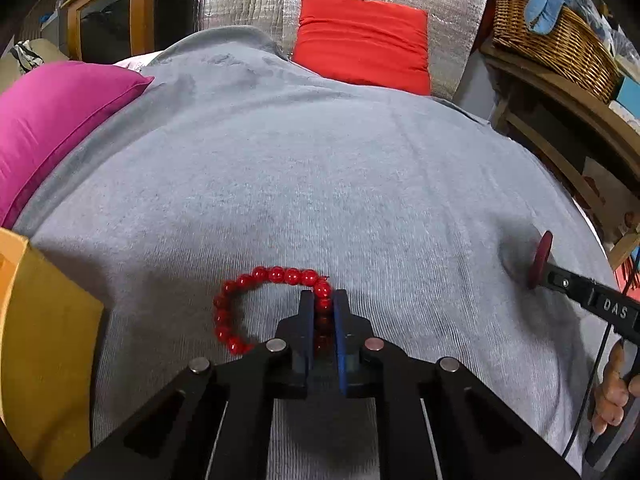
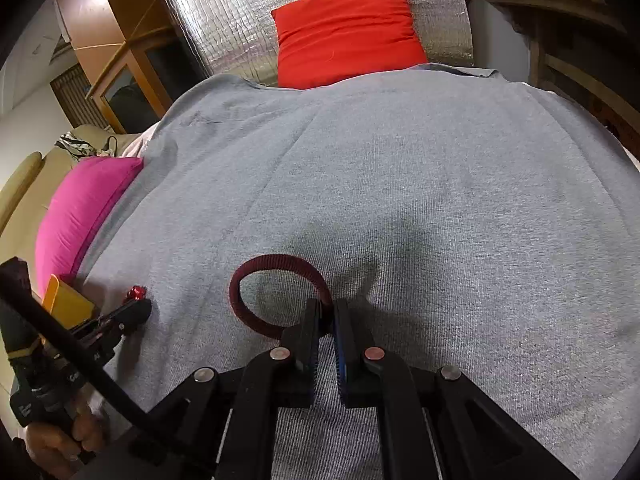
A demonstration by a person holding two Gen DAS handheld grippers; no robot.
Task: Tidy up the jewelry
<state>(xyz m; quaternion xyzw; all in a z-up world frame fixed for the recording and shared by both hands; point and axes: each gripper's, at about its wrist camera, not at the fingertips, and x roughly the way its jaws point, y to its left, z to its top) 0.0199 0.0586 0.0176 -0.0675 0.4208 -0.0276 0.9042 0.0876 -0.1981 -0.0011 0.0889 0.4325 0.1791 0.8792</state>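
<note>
My left gripper is shut on a red bead bracelet; the loop hangs out to the left of the fingers over the grey cloth. My right gripper is shut on a dark maroon bangle; its ring stands out to the left of the fingers just above the cloth. In the left wrist view the bangle shows edge-on at the right, held by the right gripper. In the right wrist view the left gripper shows at the left with red beads at its tip.
A yellow box sits at the left edge of the cloth, also in the right wrist view. A magenta cushion lies left, a red cushion at the back. A wicker basket stands on a wooden shelf at the right.
</note>
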